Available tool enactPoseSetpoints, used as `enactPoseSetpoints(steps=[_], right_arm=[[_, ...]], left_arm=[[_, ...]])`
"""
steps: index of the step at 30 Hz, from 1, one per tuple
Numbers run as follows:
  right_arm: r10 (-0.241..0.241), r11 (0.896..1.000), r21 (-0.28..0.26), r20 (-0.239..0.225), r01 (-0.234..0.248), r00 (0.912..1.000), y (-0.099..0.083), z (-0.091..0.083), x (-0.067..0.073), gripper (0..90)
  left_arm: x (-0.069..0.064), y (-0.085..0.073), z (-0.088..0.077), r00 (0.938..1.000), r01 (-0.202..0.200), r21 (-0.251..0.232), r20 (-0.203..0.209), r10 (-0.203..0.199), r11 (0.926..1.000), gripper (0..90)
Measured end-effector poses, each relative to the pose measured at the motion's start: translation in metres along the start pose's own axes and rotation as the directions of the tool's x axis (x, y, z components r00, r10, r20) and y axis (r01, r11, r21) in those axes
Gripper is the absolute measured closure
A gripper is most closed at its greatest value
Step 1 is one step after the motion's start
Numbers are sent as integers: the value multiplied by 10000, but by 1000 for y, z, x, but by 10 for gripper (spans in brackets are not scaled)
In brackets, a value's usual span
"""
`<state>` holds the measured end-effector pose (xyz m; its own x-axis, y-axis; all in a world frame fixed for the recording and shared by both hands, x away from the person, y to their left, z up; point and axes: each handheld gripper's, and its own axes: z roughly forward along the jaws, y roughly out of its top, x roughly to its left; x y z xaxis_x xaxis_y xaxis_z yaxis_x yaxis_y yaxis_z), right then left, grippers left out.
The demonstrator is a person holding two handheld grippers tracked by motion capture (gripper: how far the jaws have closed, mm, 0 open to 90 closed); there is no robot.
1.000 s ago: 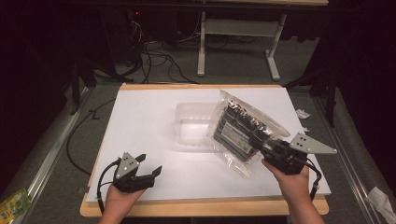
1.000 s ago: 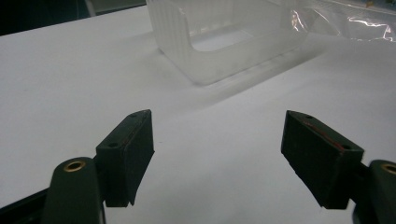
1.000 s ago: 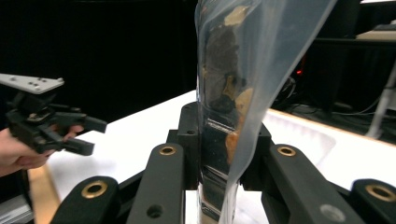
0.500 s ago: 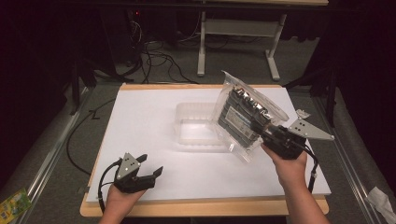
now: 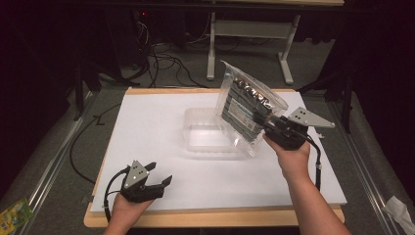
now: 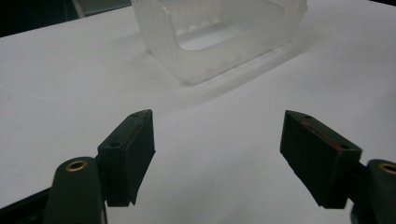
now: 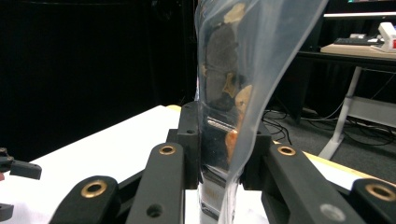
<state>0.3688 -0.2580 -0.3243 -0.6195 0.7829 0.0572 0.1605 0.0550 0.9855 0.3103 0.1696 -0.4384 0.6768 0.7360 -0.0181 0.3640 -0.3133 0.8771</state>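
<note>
Gripping one clear bag (image 5: 249, 110) of dark packs at frame right, the right gripper (image 5: 272, 128) holds it above one empty plastic tray (image 5: 205, 139); the left gripper (image 5: 161, 180), lower left, gapes empty.

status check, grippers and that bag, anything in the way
Right gripper shut on clear bag of batteries, held tilted above the table. Left gripper open, nothing between its jaws, low near table edge. Clear plastic tub sits just left of the bag.
</note>
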Motion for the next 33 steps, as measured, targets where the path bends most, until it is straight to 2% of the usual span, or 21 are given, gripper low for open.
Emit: enactPoseSetpoints(steps=[7,16,21,33], right_arm=[[-235,9996,145,-60,236,9997,3,25,3,757],[-281,9993,254,-87,283,9996,6,52,4,758],[-227,9994,272,-92,229,9997,7,64,5,757],[-536,9976,424,-126,541,9985,10,87,8,758]], left_arm=[[0,0,-1,10000,-6,-73,20,6,10000,266],[1,1,0,9999,-38,-35,99,38,10000,266],[0,1,0,9998,-50,-56,174,51,10000,266],[0,1,1,9998,-30,-66,220,32,10000,266]])
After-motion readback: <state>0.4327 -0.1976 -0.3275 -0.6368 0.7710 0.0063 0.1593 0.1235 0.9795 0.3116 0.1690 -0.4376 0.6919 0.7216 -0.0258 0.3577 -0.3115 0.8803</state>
